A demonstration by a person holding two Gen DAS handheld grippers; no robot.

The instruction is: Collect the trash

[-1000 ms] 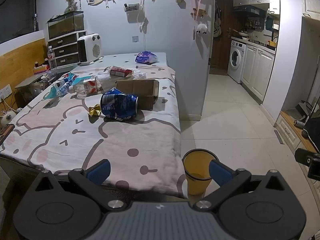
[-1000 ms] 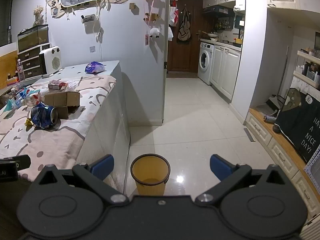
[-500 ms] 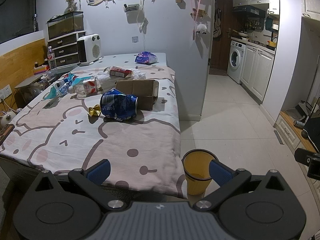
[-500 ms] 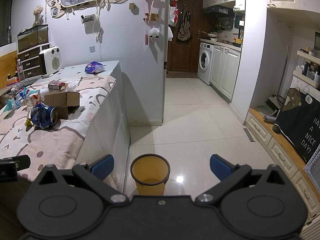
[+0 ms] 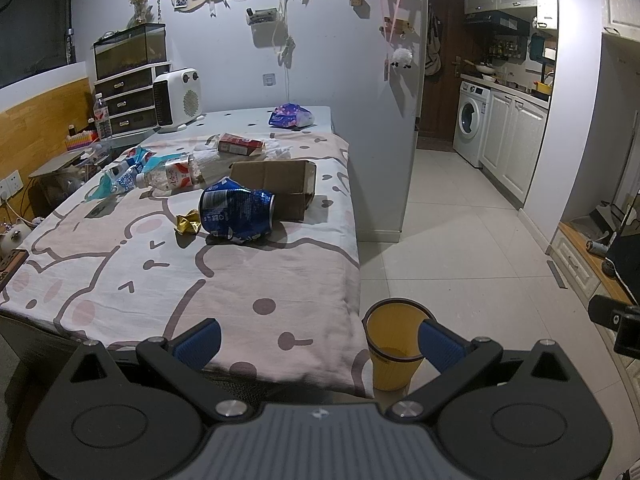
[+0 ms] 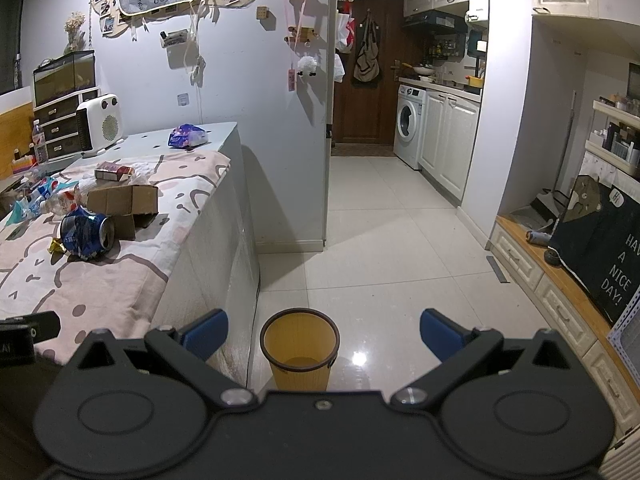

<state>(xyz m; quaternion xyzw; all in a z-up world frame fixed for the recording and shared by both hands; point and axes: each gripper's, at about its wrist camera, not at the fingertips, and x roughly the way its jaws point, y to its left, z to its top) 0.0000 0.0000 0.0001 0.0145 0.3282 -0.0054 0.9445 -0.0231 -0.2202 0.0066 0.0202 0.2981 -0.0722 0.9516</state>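
Observation:
A crushed blue can (image 5: 237,213) (image 6: 86,233) lies on the pink patterned tablecloth (image 5: 168,272), with a gold wrapper (image 5: 188,223) at its left and a flattened cardboard box (image 5: 280,184) (image 6: 122,202) behind it. Farther back lie a plastic bottle (image 5: 172,176), a red carton (image 5: 241,145) and blue wrappers (image 5: 120,176). A yellow waste bin (image 5: 394,344) (image 6: 299,344) stands on the floor by the table's near right corner. My left gripper (image 5: 318,340) hovers open over the table's near edge. My right gripper (image 6: 324,334) is open above the bin. Both hold nothing.
A white heater (image 5: 177,100), drawers (image 5: 128,100) and a purple bag (image 5: 290,116) sit at the table's far end against the wall. White tiled floor (image 6: 380,240) runs toward a washing machine (image 6: 409,124) and cabinets. A low bench with a dark sign (image 6: 600,248) lines the right side.

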